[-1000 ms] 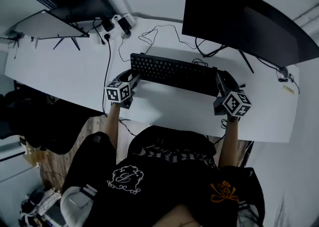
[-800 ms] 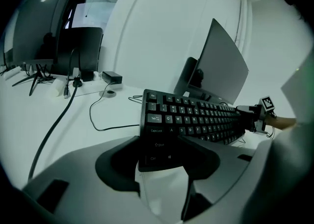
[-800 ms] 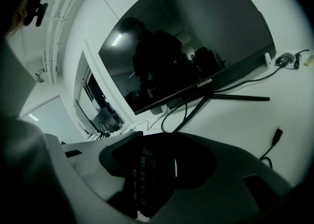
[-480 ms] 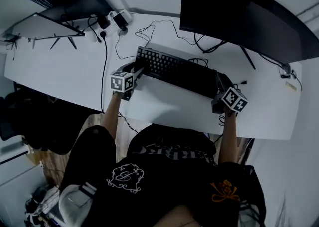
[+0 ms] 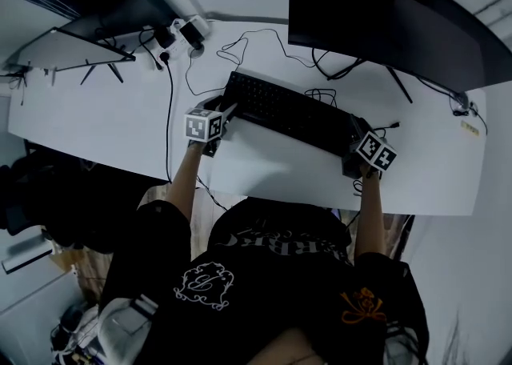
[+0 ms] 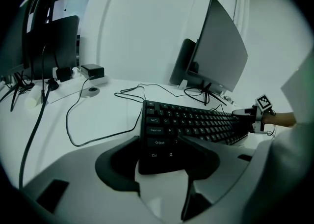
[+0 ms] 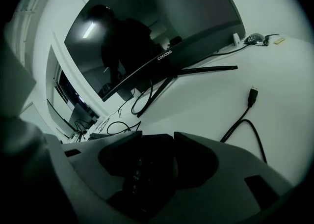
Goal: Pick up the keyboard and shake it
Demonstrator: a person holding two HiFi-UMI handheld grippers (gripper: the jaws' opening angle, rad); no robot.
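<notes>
Left gripper view: jaws of the left gripper (image 6: 158, 139) at a middling width, closed on the left end of the keyboard (image 6: 196, 122). One jaw along its outer edge, the other lying over the keys near Shift and hiding some of them.

Right gripper view: very dark. Jaws of the right gripper (image 7: 158, 137) just now easing wider, with the keyboard's right end between them, filling the gap and seemingly against both. Only a few key legends faintly legible there.

Head view: both grips hidden under the marker cubes (image 5: 203, 126). Keyboard slanted across the white table (image 5: 104, 123) in front of the monitor (image 5: 384, 19), left end higher in the picture than the right. Resting or just lifted: impossible to say.

Thin cable (image 6: 101, 137) curving over the table beside the keyboard's left edge. Loose plug-ended cable (image 7: 252, 93) lying near the right gripper. Monitor's top cut off by the frame edge.
</notes>
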